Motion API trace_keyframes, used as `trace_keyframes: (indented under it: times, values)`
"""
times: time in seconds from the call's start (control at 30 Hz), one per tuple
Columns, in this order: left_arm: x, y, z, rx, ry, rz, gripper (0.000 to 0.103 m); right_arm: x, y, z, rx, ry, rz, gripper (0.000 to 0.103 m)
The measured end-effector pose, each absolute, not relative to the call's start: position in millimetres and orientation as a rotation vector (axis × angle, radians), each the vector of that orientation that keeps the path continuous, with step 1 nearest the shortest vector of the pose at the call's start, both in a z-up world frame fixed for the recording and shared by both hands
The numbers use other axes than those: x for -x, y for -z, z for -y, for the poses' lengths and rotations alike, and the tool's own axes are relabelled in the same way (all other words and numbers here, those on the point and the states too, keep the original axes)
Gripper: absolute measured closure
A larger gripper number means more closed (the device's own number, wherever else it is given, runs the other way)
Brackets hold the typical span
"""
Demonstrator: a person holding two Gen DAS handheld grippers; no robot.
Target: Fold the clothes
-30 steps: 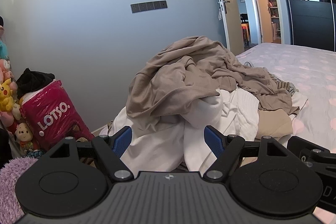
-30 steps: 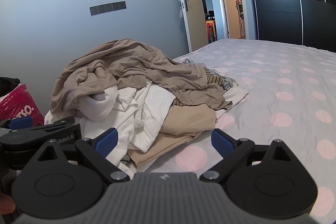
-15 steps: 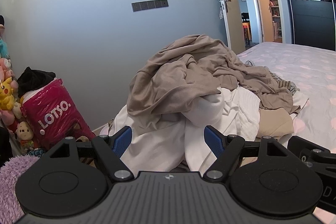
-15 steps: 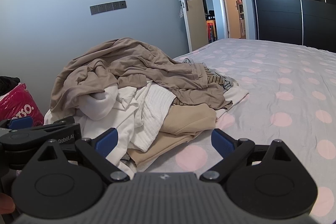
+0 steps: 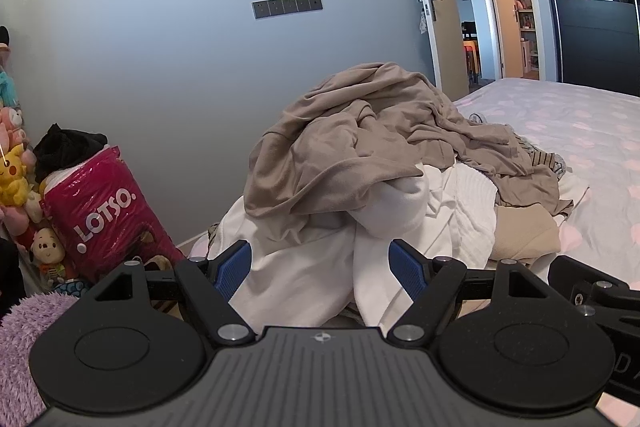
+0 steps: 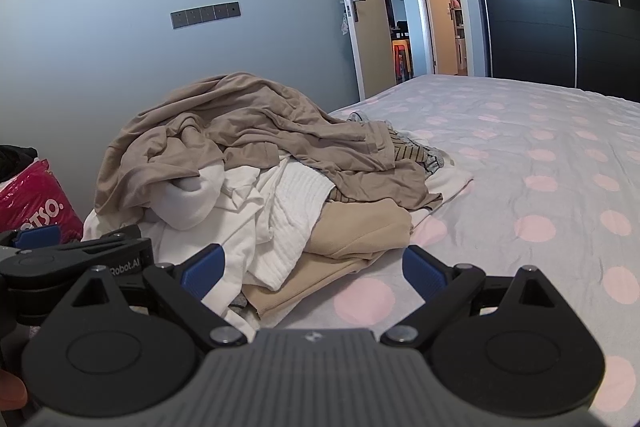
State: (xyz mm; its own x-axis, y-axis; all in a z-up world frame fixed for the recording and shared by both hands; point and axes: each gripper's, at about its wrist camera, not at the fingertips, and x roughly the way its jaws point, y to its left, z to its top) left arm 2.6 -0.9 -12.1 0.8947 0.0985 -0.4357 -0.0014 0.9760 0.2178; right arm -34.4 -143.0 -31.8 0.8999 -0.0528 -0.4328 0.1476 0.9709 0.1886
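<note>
A heap of clothes lies at the bed's near corner. A taupe garment (image 5: pixel 360 143) (image 6: pixel 248 131) drapes over the top, with white garments (image 5: pixel 304 267) (image 6: pixel 280 211) under it and a beige folded piece (image 6: pixel 360 227) (image 5: pixel 524 231) at the right. A striped item (image 6: pixel 420 151) peeks out behind. My left gripper (image 5: pixel 320 265) is open just in front of the white cloth, holding nothing. My right gripper (image 6: pixel 312 267) is open too, low over the pile's beige edge and the bedsheet. The left gripper's body (image 6: pixel 76 259) shows at the left of the right wrist view.
The bed (image 6: pixel 540 167) has a grey sheet with pink dots stretching right. A pink LOTSO bag (image 5: pixel 104 211), plush toys (image 5: pixel 16 171) and a purple fluffy thing (image 5: pixel 20 331) sit left by the grey wall (image 5: pixel 160 47). An open door (image 6: pixel 432 15) and dark wardrobe (image 6: pixel 560 27) stand beyond.
Both views have shifted only slightly; the pile sits marginally higher in the left wrist view. Both grippers stay open and nothing has been grasped.
</note>
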Motion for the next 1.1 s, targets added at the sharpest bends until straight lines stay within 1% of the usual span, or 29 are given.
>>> trace_keyframes:
  times: [0.63,0.73,0.8,0.87,0.97,1.1]
  values:
    - [-6.9,11.9,-5.7,-0.189,-0.026,-0.473,0.028,36.3,33.7,141.4,-0.237,0.094,-0.427,0.007]
    - [-14.3,11.9,-10.7,-0.177,0.007,-0.498,0.028,31.4,34.3,142.7,-0.266,0.079,-0.433,0.007]
    - [-21.5,11.0,-14.6,-0.182,0.033,-0.522,0.030,25.8,33.8,140.9,-0.264,0.062,-0.444,0.007]
    - [-29.8,9.0,-20.3,-0.185,0.053,-0.537,0.035,19.1,31.8,137.1,-0.244,0.041,-0.450,0.010]
    - [-43.7,5.5,-29.9,-0.184,0.068,-0.545,0.035,5.2,24.2,127.4,-0.195,0.005,-0.444,0.020]
    - [-65.2,3.6,-37.5,-0.216,0.102,-0.557,0.036,-18.4,15.3,113.1,-0.148,-0.067,-0.434,0.026]
